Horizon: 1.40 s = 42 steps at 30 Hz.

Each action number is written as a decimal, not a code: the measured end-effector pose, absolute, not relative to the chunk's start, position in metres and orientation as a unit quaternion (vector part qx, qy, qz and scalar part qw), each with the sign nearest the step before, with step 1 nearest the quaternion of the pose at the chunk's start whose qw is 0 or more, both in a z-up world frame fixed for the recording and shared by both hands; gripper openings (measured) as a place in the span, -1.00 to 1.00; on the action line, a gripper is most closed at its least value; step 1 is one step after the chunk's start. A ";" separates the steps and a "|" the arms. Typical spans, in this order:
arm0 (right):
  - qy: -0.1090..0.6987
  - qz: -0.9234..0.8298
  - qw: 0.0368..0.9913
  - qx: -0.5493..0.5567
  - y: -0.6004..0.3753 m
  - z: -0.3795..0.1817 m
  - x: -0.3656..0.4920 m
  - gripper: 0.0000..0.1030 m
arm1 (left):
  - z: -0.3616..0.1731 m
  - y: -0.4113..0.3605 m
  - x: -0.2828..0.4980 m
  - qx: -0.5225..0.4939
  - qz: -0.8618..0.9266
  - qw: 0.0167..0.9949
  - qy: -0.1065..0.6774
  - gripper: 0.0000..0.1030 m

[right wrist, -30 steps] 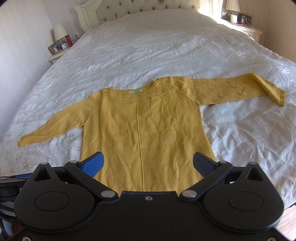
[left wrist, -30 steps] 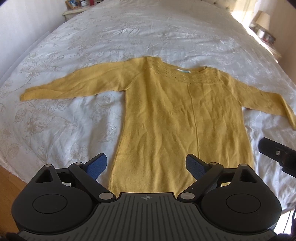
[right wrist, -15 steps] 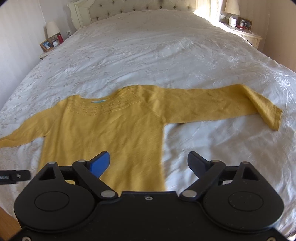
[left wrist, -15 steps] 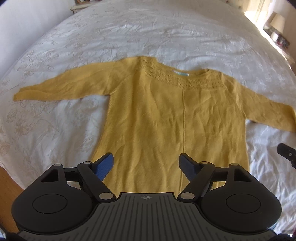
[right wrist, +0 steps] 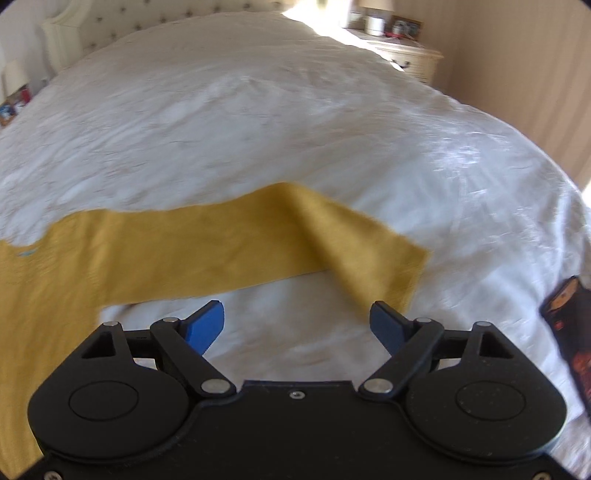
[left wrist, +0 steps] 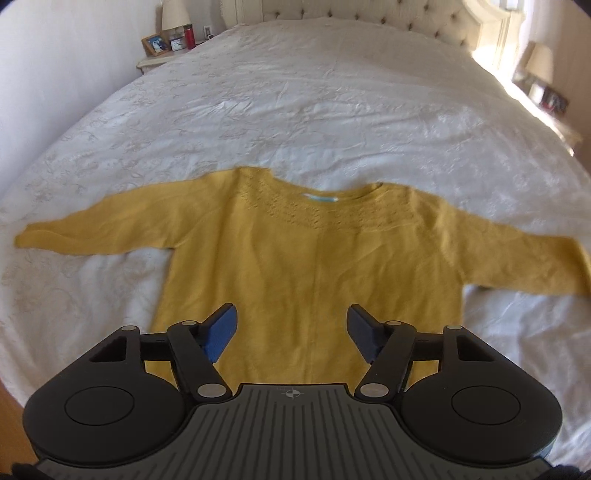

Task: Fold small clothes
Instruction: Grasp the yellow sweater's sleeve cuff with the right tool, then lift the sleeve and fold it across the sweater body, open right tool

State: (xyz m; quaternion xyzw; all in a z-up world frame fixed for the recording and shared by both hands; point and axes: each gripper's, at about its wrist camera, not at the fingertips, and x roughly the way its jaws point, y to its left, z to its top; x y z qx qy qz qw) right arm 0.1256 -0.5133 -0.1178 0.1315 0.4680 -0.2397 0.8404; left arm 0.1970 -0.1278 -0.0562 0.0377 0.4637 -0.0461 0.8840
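A mustard-yellow long-sleeved sweater (left wrist: 314,258) lies flat, face up, on the white bedspread (left wrist: 314,110), both sleeves spread out sideways. My left gripper (left wrist: 291,332) is open and empty, hovering over the sweater's lower body. In the right wrist view the sweater's right sleeve (right wrist: 258,243) stretches across, its cuff end (right wrist: 380,266) bent toward me. My right gripper (right wrist: 297,325) is open and empty, over bare bedspread just in front of that sleeve, its right finger near the cuff.
A tufted headboard (left wrist: 369,14) stands at the far end. A nightstand (left wrist: 166,48) with a lamp and photo frame stands far left; another nightstand (right wrist: 402,51) far right. A dark object (right wrist: 569,332) shows at the right edge. Wooden floor (left wrist: 11,424) lies beside the bed.
My right gripper has swung right, from the sweater's body to the right sleeve and cuff. My left gripper has shifted right and tilted up, centring on the sweater's lower body. Both stayed open.
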 end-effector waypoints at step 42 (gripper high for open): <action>0.367 -0.014 0.885 0.285 -0.345 -0.024 0.310 -0.74 | -0.076 -0.002 0.261 0.032 -0.115 0.868 0.482 0.26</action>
